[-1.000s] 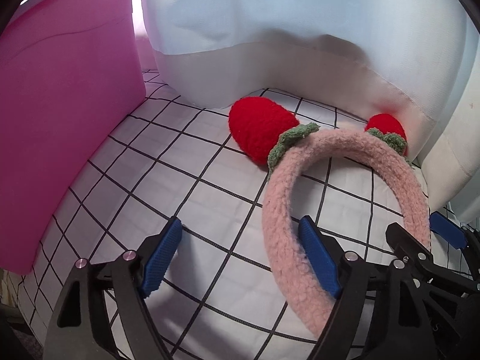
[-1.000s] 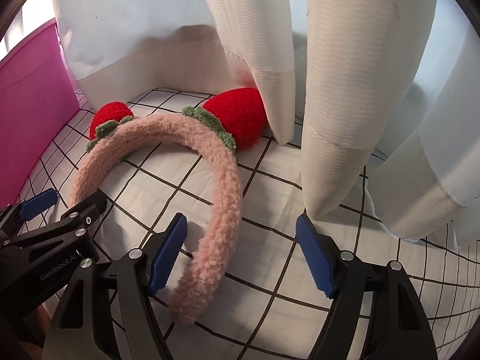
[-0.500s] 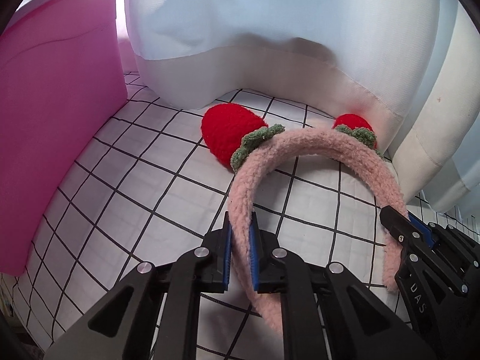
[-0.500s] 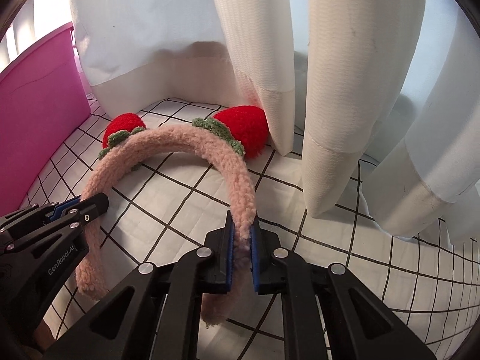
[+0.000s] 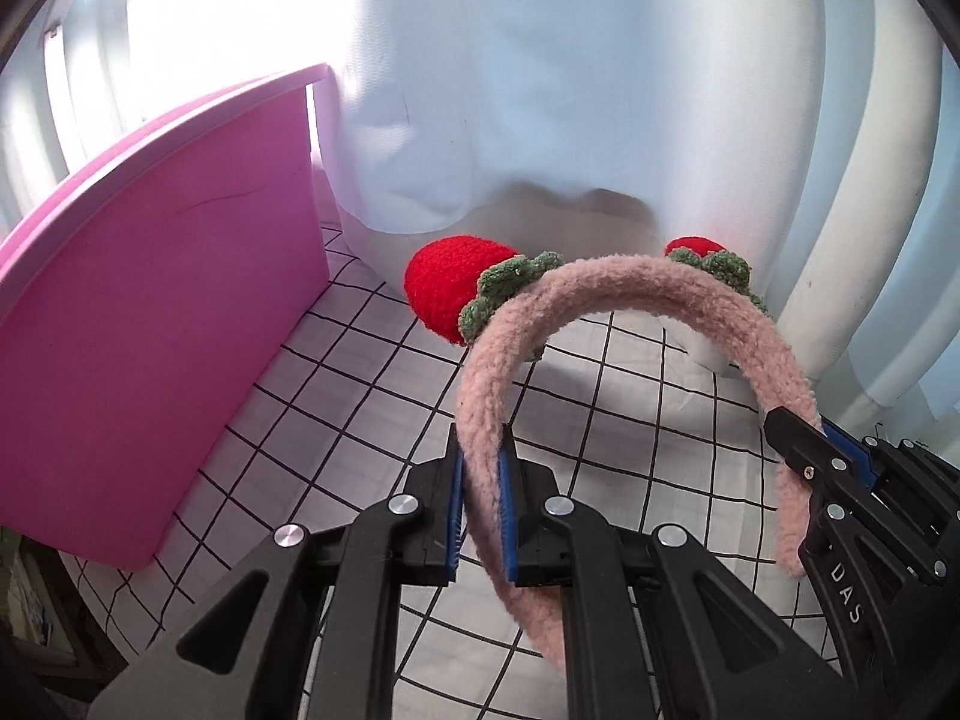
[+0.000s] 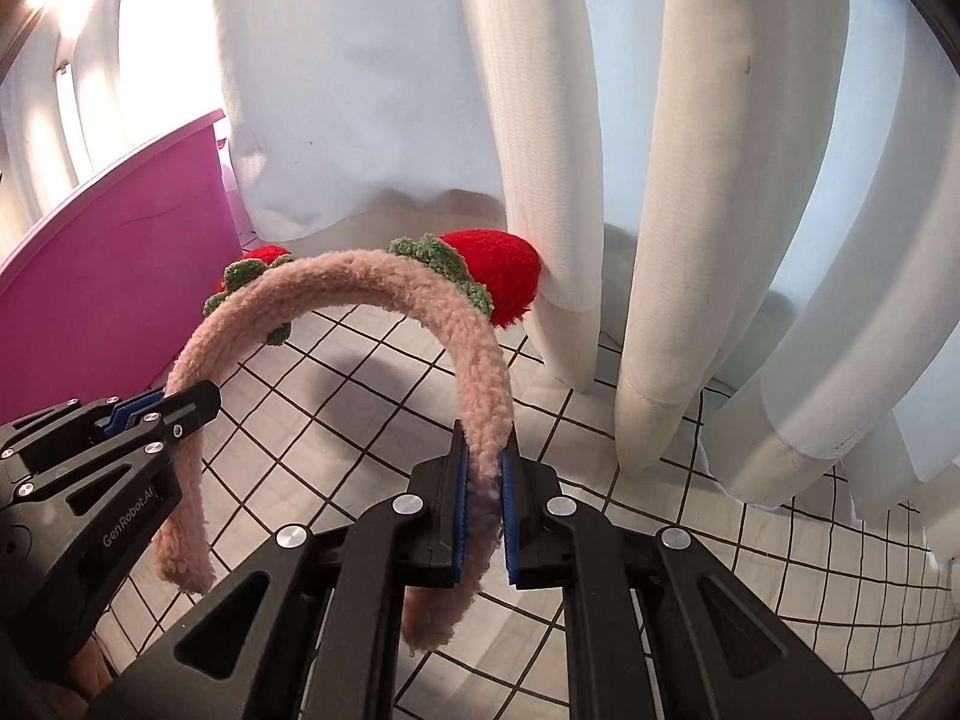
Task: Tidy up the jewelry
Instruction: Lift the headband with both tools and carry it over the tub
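I have the left gripper (image 5: pixel 480 510) and right gripper (image 6: pixel 485 504) each clamped on one leg of the pink headband (image 5: pixel 630 282), seemingly lifted clear, right of the pink bin (image 5: pixel 156 312).

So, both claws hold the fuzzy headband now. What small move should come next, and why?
Probably carry the pink headband sideways toward the pink bin. The left claw and the right claw each clamp one leg, and it hangs above the grid cloth.

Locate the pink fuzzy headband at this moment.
The headband is raised above the grid-patterned cloth, one leg clamped in each gripper, right of the pink bin.
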Available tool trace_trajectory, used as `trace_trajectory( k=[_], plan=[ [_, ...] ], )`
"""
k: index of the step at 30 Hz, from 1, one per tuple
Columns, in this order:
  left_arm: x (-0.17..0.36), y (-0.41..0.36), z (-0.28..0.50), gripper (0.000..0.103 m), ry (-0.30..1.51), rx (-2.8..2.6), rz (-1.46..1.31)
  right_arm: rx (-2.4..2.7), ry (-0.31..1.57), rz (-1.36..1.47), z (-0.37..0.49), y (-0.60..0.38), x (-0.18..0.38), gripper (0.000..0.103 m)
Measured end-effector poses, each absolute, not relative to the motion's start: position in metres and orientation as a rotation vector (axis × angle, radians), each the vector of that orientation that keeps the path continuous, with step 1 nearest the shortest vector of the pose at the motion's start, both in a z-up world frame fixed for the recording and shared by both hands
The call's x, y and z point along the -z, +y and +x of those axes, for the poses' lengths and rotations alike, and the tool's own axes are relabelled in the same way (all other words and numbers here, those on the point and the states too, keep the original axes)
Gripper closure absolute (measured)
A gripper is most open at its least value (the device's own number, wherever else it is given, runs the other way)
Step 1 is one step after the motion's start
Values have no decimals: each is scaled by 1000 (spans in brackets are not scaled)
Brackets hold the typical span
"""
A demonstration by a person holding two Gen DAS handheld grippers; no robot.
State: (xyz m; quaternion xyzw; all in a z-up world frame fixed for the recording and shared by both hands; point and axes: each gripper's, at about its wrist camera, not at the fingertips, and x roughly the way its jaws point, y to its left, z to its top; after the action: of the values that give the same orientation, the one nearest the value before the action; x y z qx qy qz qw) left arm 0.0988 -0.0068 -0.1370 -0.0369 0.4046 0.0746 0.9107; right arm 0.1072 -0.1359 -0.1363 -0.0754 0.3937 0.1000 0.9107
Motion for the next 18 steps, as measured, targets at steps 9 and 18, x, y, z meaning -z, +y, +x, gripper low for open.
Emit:
trace_trajectory(
  k=[9,18],
  plan=[
    [65,22,90,93,746,-193,-69,-247,701,-168,94,-105,53,94],
    [0,73,79,92,670,-267,-90,-351,624,-179,99,-53,-7,94]
  ],
)
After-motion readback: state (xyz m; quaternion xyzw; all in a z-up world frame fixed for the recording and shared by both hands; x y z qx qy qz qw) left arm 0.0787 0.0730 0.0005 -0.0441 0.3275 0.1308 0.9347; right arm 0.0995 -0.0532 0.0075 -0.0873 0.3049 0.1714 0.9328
